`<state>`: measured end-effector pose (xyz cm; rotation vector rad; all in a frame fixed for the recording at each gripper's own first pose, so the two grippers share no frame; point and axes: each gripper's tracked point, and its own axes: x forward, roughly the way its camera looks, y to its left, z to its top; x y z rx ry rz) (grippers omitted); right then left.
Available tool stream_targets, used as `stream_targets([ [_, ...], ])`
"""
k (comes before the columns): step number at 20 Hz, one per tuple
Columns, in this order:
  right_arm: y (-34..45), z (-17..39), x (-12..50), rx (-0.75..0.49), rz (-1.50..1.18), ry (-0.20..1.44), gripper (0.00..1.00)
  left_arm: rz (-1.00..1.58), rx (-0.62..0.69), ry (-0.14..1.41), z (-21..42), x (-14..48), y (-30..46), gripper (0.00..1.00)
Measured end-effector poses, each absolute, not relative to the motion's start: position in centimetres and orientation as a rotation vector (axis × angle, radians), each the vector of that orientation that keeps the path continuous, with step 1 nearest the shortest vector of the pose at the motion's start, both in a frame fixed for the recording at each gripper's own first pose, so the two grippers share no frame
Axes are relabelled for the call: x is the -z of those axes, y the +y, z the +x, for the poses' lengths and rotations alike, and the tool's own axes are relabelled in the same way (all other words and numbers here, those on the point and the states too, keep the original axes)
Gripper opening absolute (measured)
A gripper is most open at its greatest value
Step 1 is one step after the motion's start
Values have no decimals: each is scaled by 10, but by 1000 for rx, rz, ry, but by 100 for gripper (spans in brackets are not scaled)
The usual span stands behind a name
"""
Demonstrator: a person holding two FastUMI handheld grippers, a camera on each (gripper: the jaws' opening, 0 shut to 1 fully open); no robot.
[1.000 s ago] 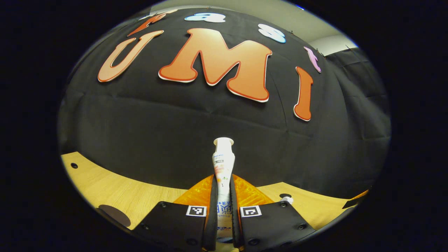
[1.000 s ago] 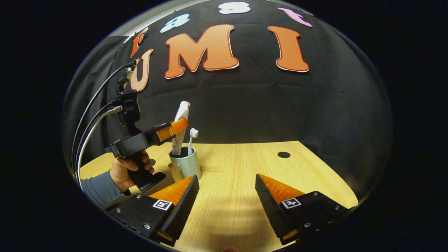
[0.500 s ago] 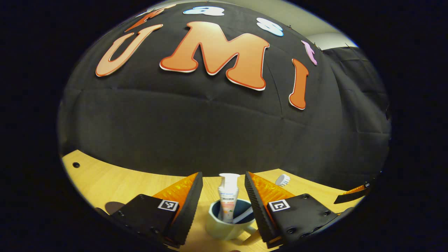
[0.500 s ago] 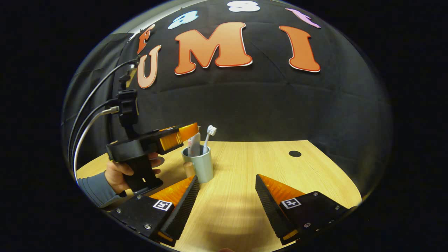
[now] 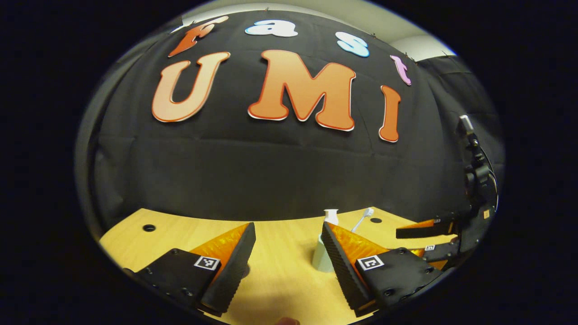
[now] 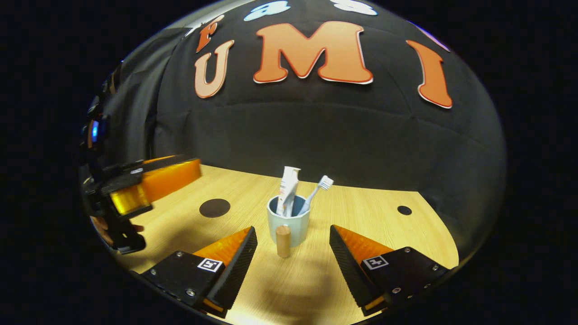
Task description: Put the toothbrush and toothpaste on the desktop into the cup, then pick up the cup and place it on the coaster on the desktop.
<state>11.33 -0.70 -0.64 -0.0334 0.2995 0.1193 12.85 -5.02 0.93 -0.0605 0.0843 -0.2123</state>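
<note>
A pale blue-green cup (image 6: 289, 223) with a wooden handle (image 6: 283, 241) stands upright on the wooden desktop (image 6: 370, 212). The toothpaste tube (image 6: 287, 189) and the white toothbrush (image 6: 318, 189) both stand inside it. A dark round coaster (image 6: 215, 207) lies to the cup's left. My right gripper (image 6: 291, 250) is open just short of the cup, which sits centred ahead of its fingers. My left gripper (image 5: 287, 234) is open and holds nothing; it also appears at the far left as the left gripper (image 6: 165, 189). The cup (image 5: 320, 258) is partly hidden behind its right finger.
The table has small round holes (image 6: 404, 210) (image 5: 148, 228) near its back edge. The black cloth wall rises right behind the desktop. The right gripper (image 5: 422, 241) and its cabled body show at the far right of the left gripper view.
My left gripper opened, dropped the toothpaste into the cup and drew back to the left. My right gripper turned so that the cup now sits between its fingers.
</note>
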Motion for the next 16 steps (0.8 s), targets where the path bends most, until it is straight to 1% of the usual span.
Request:
stream_targets([
  [1,-3,119,7,-120,-44,322,97,-51,184,85,116,-10,-35,95],
  [7,-1,134,17,-69,-87,471,96,15,111,112,54,-3,15,96],
  [11,-8,141,34,-66,-131,593,93,50,75,123,37,2,33,95],
  [16,-5,154,31,-87,-134,670,89,39,59,122,24,3,41,95],
])
